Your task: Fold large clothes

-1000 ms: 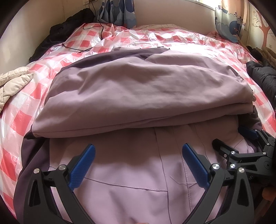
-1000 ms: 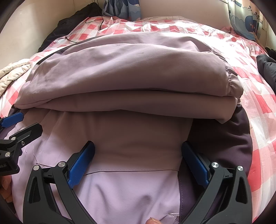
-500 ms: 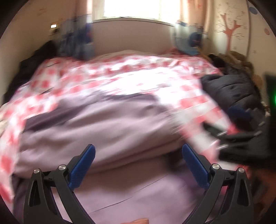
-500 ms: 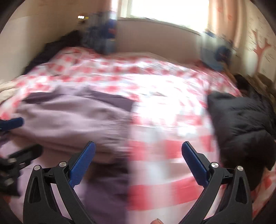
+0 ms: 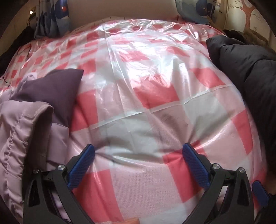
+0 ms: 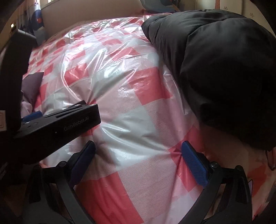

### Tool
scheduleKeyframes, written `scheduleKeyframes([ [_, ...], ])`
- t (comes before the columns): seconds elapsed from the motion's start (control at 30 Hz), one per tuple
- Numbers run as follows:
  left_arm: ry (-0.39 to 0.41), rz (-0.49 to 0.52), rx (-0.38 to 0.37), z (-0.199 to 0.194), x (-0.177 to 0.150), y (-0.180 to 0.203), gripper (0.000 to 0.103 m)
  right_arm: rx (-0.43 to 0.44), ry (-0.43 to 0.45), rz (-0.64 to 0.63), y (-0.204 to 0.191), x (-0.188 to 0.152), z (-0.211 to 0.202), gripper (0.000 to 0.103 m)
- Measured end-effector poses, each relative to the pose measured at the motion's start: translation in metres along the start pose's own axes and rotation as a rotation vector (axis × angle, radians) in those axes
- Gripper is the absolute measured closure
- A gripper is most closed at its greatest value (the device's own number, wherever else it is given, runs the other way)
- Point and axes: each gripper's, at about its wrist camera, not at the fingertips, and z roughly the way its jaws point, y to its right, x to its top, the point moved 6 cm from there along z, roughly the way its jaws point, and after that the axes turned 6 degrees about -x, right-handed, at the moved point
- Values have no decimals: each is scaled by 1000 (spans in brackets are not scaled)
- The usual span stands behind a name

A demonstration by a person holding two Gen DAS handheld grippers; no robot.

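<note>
On the bed, nearest the lenses: left gripper (image 5: pixel 138 163) and right gripper (image 6: pixel 138 162), both with blue pads spread wide, nothing between them, tips pressed into the plastic sheet.
Left gripper body: seen side-on from the right wrist view, low over the sheet, just left of the right gripper's own fingers.
Surface under tips: clear plastic sheet (image 5: pixel 146 106) over red-and-white checked bedding, dimpled and puckered where the pads meet it.
Near left: folded lilac jacket (image 5: pixel 22 131), gathered seam facing the lens, darker purple panel lying at its far side; apart from both grippers, at the left edge of the left wrist view.
Near right: black puffer coat (image 6: pixel 215 69), bulky, unfolded, heaped at the bed's right side, just beside the right gripper.
Far: headboard (image 5: pixel 120 8), patterned curtain (image 5: pixel 51 17) at far left.
Judged step: lilac jacket done; black coat probably next.
Risk 1: pinching plastic along with cloth, caused by tips already sunk in the sheet; dragged or torn film.
Risk 2: slippery padded coat escaping a shallow pinch.
Risk 3: coat swept left into the folded jacket, undoing it.
</note>
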Motion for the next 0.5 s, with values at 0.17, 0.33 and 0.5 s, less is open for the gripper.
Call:
scheduleKeyframes([
  [0.17, 9, 27, 35, 2, -6, 6, 5, -27, -7, -24, -3, -1, 0, 7],
  [0.33, 8, 26, 37, 2, -6, 6, 5, -29, -11, -26, -3, 2, 3, 7],
  [0.5, 7, 23, 36, 1, -5, 6, 5, -32, -12, -27, -4, 1, 2, 7],
])
